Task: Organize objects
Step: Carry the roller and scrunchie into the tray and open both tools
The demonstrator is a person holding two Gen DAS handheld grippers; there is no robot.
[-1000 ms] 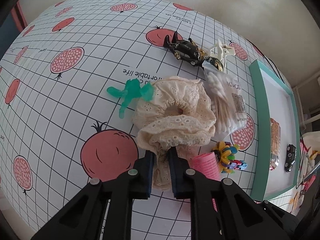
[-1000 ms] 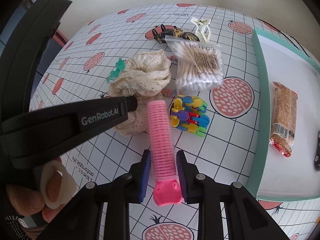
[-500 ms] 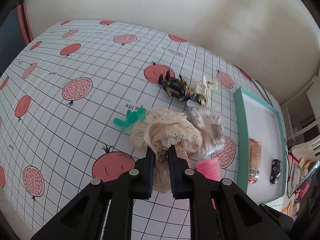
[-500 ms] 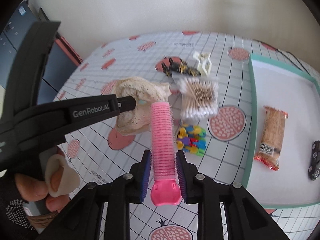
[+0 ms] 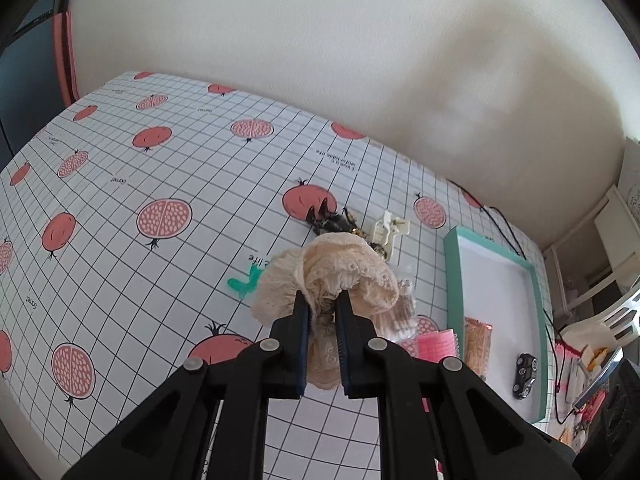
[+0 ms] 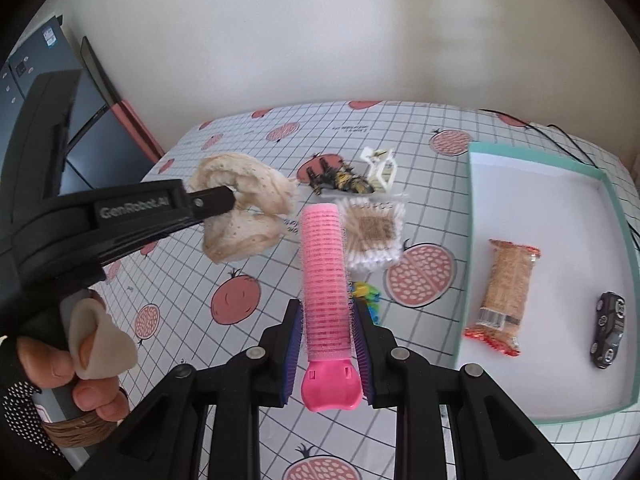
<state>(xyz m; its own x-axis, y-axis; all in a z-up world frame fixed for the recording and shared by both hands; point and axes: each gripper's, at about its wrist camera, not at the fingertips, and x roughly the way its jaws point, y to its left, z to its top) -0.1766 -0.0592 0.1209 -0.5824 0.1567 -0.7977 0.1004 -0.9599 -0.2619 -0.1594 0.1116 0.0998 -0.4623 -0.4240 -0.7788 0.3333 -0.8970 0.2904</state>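
Right wrist view: right gripper [image 6: 326, 344] clamps a pink hair roller [image 6: 324, 280] and left gripper [image 5: 322, 312] pinches a cream scrunchie [image 5: 340, 272], both raised above the table [image 6: 440, 312], likely bound for the teal tray [image 6: 468, 280].

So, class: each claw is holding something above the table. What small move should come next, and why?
Probably carry both across to the tray. The right claw is shut on the pink hair roller, the left claw on the cream scrunchie, both clear of the table. The tray already holds a snack bar and a toy car, with bare floor left.
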